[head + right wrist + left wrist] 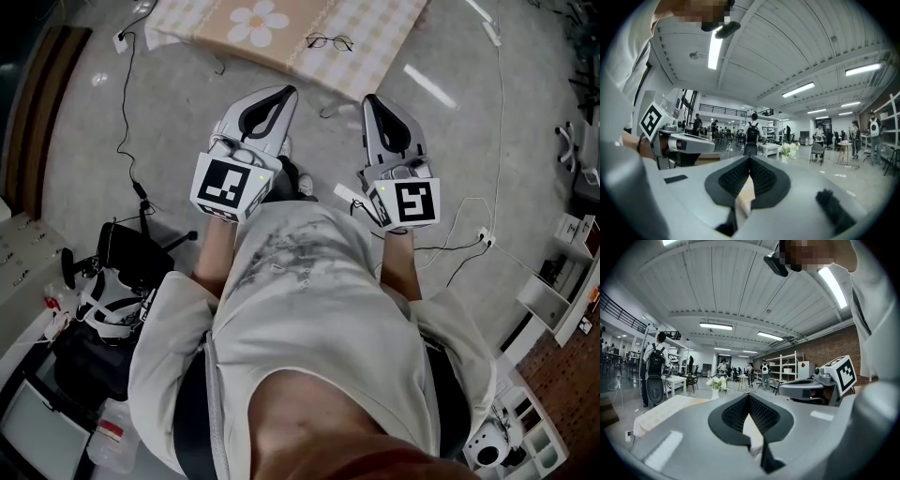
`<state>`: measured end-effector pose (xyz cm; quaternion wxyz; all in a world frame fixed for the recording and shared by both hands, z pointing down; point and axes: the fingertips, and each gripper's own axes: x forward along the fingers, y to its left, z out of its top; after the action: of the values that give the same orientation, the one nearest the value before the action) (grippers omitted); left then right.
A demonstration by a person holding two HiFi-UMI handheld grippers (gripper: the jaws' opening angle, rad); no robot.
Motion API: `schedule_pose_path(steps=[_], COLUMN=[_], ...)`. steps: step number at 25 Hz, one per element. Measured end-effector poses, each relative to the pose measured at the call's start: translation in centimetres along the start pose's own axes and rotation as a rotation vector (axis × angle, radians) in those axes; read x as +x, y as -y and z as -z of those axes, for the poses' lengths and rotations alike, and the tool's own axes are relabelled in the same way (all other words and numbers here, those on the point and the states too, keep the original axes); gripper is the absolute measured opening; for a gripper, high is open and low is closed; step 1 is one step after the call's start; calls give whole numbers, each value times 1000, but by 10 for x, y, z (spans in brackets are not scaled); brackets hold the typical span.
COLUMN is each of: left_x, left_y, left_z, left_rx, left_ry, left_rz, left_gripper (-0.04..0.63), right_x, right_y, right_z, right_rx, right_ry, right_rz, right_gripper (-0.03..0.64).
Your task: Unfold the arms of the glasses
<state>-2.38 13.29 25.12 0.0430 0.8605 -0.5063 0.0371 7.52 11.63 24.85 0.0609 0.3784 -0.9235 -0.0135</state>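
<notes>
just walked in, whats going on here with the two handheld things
A person stands on the floor holding a tool in each hand, pointed toward a table ahead. The left tool and the right tool are both shut with nothing between their jaws. The glasses lie on the checked tablecloth near its edge, well beyond both tools and untouched. Unfolding the arms has not begun; the tools are not yet within reach of the glasses.

Thin metal-wire glasses (329, 41) on matt checked cloth (375, 37).
</notes>
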Motion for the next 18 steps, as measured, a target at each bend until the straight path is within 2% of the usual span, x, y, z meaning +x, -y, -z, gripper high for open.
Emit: schedule_pose_path(steps=[18], left_x=[64], left_y=[-74], left_z=[16], left_rx=[-14], left_ry=[-25], left_rz=[118], left_gripper=[11], right_x=[79], right_y=[32], right_z=[20], right_rx=[12], right_ry=[-90], right_rz=[101], right_gripper=[17])
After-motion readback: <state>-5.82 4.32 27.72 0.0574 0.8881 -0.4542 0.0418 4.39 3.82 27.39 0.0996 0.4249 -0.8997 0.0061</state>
